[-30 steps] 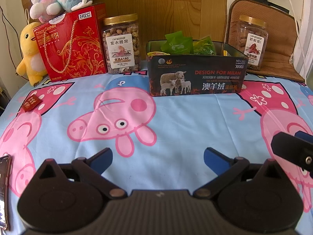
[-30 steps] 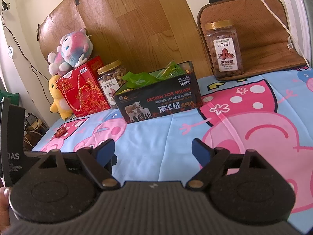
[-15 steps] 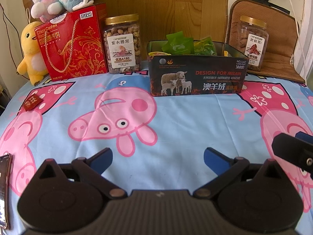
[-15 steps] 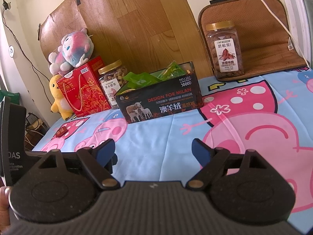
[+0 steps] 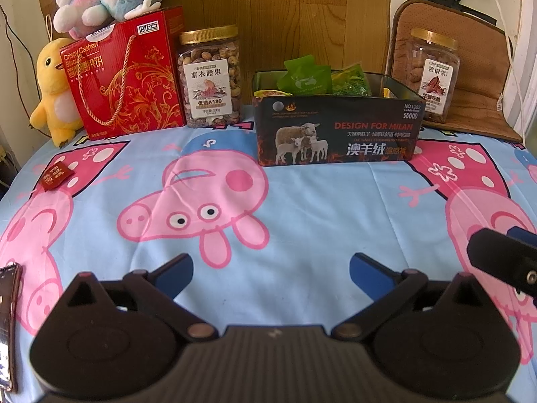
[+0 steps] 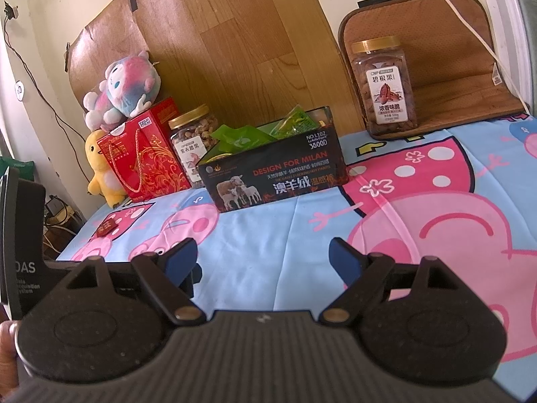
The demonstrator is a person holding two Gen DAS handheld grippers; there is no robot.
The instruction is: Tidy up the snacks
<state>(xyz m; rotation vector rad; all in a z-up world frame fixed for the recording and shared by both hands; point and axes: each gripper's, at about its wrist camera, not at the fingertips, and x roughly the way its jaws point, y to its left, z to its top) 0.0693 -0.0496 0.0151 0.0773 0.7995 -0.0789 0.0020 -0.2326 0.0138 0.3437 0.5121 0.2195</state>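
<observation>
Left wrist view: the left gripper (image 5: 270, 268) hovers over the cartoon-pig cloth (image 5: 302, 208), fingers spread apart and empty. Straight ahead stands the dark box (image 5: 335, 131) holding green snack packets (image 5: 307, 77). A small red packet (image 5: 54, 176) lies far off to the left.

Right wrist view: the right gripper (image 6: 263, 258) is likewise spread wide, holding nothing. The dark box (image 6: 275, 174) sits ahead, the red packet (image 6: 106, 227) ahead-left near the cloth's edge.
</observation>
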